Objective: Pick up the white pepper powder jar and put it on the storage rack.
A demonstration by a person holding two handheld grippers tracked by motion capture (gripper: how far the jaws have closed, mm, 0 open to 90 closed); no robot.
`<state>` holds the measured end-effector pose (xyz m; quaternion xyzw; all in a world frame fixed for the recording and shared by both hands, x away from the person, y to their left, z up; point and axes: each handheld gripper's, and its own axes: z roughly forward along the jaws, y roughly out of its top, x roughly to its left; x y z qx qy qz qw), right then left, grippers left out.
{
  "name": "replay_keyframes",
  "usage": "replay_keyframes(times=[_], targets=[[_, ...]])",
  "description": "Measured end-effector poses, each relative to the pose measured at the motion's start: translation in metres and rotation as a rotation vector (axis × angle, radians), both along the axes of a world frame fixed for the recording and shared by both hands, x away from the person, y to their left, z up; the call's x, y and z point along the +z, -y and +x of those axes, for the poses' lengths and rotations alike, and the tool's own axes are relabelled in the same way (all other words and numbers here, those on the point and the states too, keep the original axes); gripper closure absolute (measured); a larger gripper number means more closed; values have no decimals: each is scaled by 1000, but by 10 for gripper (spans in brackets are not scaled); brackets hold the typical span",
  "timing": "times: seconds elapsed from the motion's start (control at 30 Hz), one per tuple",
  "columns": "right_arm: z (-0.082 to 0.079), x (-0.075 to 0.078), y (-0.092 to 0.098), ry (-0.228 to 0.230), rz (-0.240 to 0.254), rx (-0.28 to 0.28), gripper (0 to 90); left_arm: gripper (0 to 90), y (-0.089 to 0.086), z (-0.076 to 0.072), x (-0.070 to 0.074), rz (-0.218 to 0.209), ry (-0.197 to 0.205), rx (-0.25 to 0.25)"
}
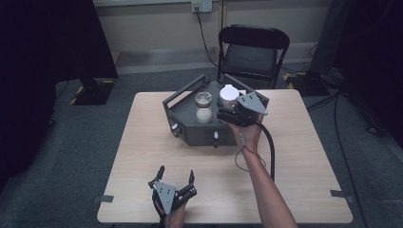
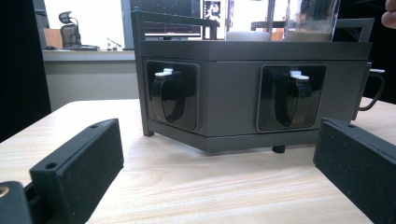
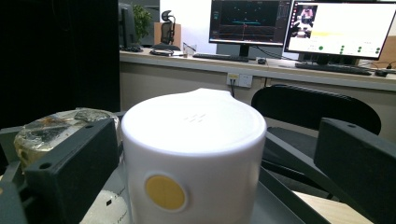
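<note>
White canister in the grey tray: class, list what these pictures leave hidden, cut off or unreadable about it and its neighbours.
- White canister: in the right gripper view its base is cut off by the bottom edge.
- Foil-topped jar: same view, its body hidden by the right gripper.
- Jars in the grey tray: left gripper view, cut off by the top edge.
- Small label print at the bottom edge of the right gripper view: too blurred to read.

We count one tabletop [image 1: 142,156] across the middle of the frame. One dark tray [image 1: 183,111] sits at its centre. In the tray we count three containers: one white canister [image 1: 229,94], one clear-lidded jar [image 1: 204,99], one small white bottle [image 1: 204,115]. Two tongs: one at lower centre [image 1: 177,176], one at the tray's right [image 1: 221,114]. One folding chair [image 1: 252,52], upper centre. Two monitors [image 3: 247,21] in the right gripper view, upper right.
</note>
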<state>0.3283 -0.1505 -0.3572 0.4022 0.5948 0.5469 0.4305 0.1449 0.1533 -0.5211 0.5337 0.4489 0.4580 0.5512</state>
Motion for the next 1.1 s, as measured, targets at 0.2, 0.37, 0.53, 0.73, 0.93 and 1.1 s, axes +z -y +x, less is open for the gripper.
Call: replay_keyframes(times=[0.2, 0.37, 0.53, 0.73, 0.93, 1.1], targets=[[-3, -3, 5, 4, 12, 7, 0, 10, 0, 0, 0, -1, 1, 2], [-8, -6, 5, 24, 20, -4, 0, 10, 0, 0, 0, -1, 1, 3], [-13, -6, 7, 30, 23, 2, 0, 8, 1, 0, 0, 0, 0, 7], [-17, -7, 10, 28, 27, 10, 0, 8, 1, 0, 0, 0, 0, 7], [-23, -11, 11, 40, 27, 23, 0, 8, 1, 0, 0, 0, 0, 7], [-28, -12, 13, 44, 34, 31, 0, 8, 1, 0, 0, 0, 0, 7]])
